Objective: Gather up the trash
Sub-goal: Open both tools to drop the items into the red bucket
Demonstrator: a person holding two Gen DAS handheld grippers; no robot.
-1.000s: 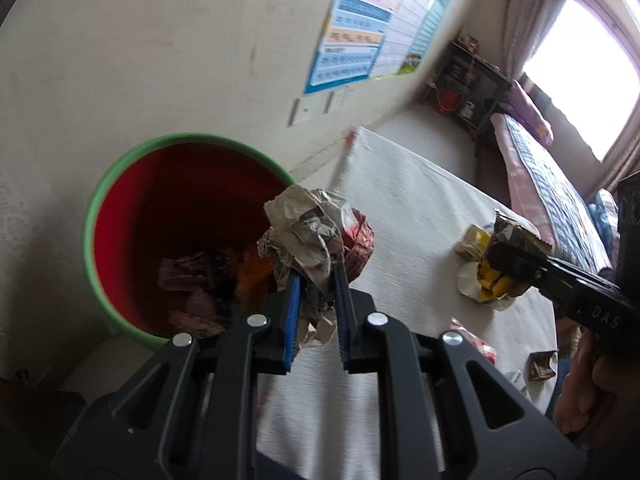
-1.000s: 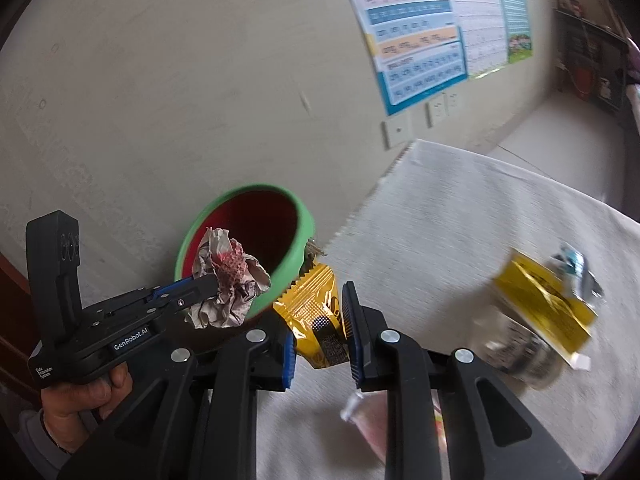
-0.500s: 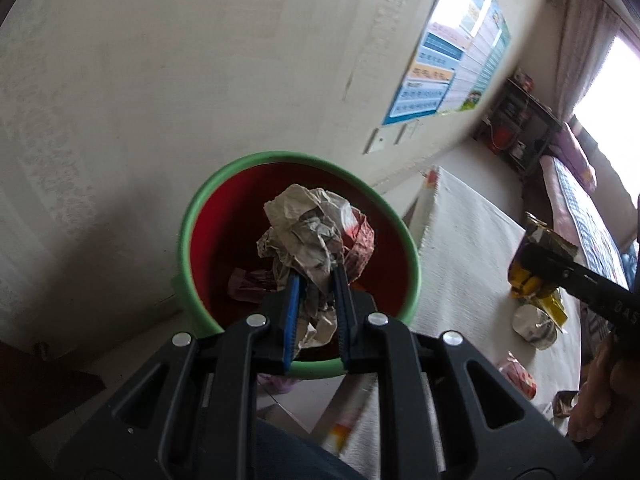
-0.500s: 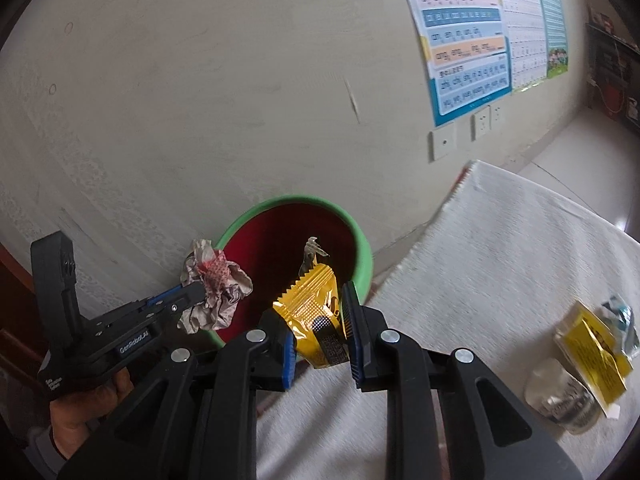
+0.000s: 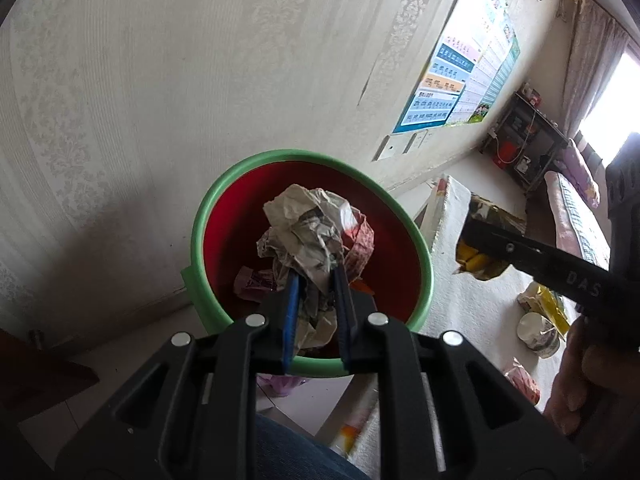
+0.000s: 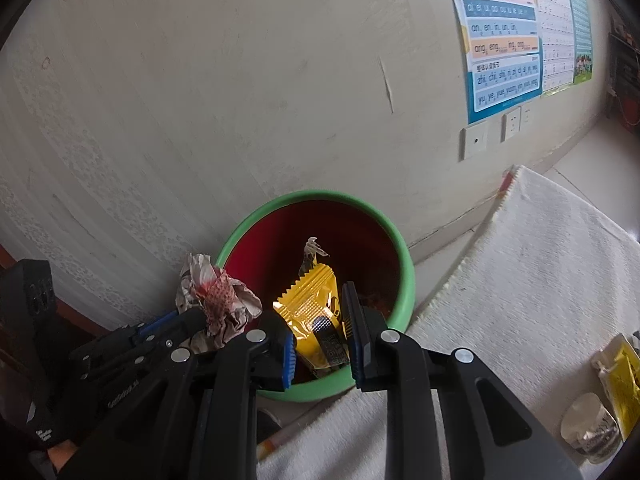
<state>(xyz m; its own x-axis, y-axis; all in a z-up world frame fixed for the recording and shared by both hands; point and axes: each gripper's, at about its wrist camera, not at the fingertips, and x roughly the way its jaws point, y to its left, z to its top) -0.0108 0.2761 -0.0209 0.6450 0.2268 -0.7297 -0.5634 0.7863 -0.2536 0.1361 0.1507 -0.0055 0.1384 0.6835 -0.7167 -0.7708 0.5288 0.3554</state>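
Trash rides in both tongs above the bin [image 5: 224, 216], a red bucket with a green rim standing on the floor against the wall. The left tongs [image 5: 316, 280] pinch a crumpled paper wad [image 5: 308, 236], and in the left wrist view that wad hangs squarely inside the rim's outline, with older scraps lying on the bin's bottom below it. The right tongs [image 6: 318, 320] are pressed onto a yellow snack wrapper [image 6: 310, 300]; its long axis runs up and away from the blue pads, its torn top pointing toward the bin's far wall.

What the coming drop turns on is whether each piece sits over the mouth. From the right wrist view the wrapper lies over the red interior, while the wad appears nearer the bin's left rim, possibly just at its edge; the fisheye makes that hard to settle. By my reading the left hand is the better centred in its own view, so it could let go first, with the wrapper following.

Right of the bin, on the white-covered worktop [image 6: 540, 264], a small cup [image 6: 588, 428] and another yellow packet [image 6: 624, 376] wait to be gathered.
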